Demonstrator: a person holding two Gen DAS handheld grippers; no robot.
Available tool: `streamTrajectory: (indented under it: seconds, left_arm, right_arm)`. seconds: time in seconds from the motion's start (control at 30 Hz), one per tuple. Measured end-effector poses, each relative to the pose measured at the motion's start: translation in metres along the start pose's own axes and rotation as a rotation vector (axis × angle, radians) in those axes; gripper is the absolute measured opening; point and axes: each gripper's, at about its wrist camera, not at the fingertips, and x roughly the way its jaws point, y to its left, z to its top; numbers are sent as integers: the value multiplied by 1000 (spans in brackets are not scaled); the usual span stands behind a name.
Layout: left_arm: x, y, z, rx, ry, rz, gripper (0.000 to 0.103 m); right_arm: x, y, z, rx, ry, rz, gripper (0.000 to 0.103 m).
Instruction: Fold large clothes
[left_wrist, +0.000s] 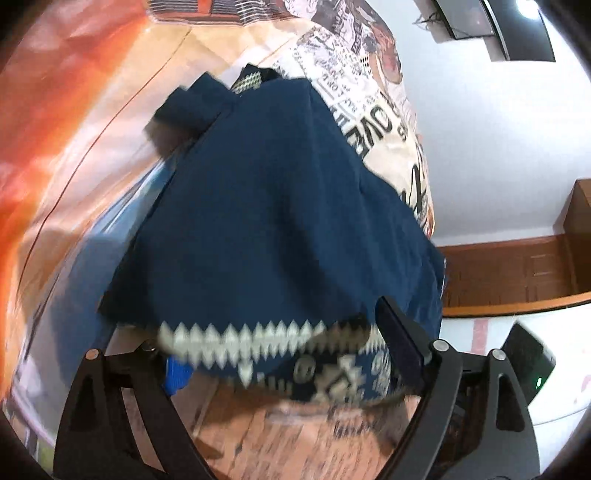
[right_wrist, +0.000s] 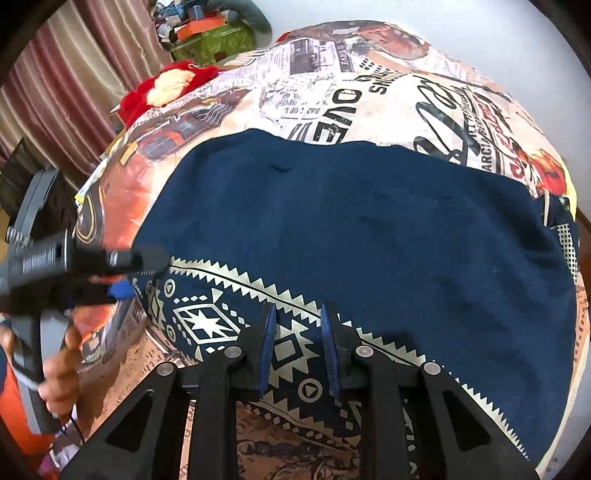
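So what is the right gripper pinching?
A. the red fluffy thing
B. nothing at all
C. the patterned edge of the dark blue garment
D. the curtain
C: in the right wrist view the right gripper has its blue pads closed on the white-patterned band along the near edge of the dark blue garment, which lies spread on the printed bedspread.

Bed with newsprint-pattern cover (right_wrist: 369, 85); white wall (left_wrist: 480, 147) with dark screen (left_wrist: 480, 18); wood panelling (left_wrist: 517, 273); striped curtain (right_wrist: 66, 85) beyond the fingers, left.
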Motion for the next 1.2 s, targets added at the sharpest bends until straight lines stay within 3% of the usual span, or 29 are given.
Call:
streamTrajectory:
  seconds: [0.17,0.23,0.4,0.5,0.6,0.7,0.77,0.8,0.83,0.87,1.0,1.2]
  left_arm:
    - [19,5,21,-45,-52,44,85]
    - [23,4,27,-53,-80,90,75]
    - [35,0,38,-58,-149,203,30]
    - [24,-12,36,-27,-196,220,19]
    - [1,-29,32,25,-251,189,16]
    - [-26,-46,28,74,-326,207,16]
    - [-41,-55,27,94,-372,226,16]
    - [-47,-60,26,111,-395,245,16]
    - [-53,-65,25,130,-417,269,16]
    - [-57,-67,24,144,-428,285,16]
    - [-58,-73,21,173,-423,317,16]
    - [-51,-104,18,234,-430,308,16]
  right_arm:
    - [4,-3,0,4,14,39,32]
    - [5,-3,-1,5,19,47,33]
    - [7,-5,-2,18,23,68,34]
    - [8,-6,-2,19,29,95,41]
    - [3,-2,3,-7,53,79,45]
    - [-8,-3,16,13,55,91,47]
    - [-20,-8,27,72,-14,110,64]
    - [-22,-10,31,100,-42,105,78]
    - [-21,-11,36,133,-67,99,83]
    - [-16,-10,38,147,-66,100,83]
    - [39,6,42,163,89,170,88]
    - [44,17,45,102,93,152,91]
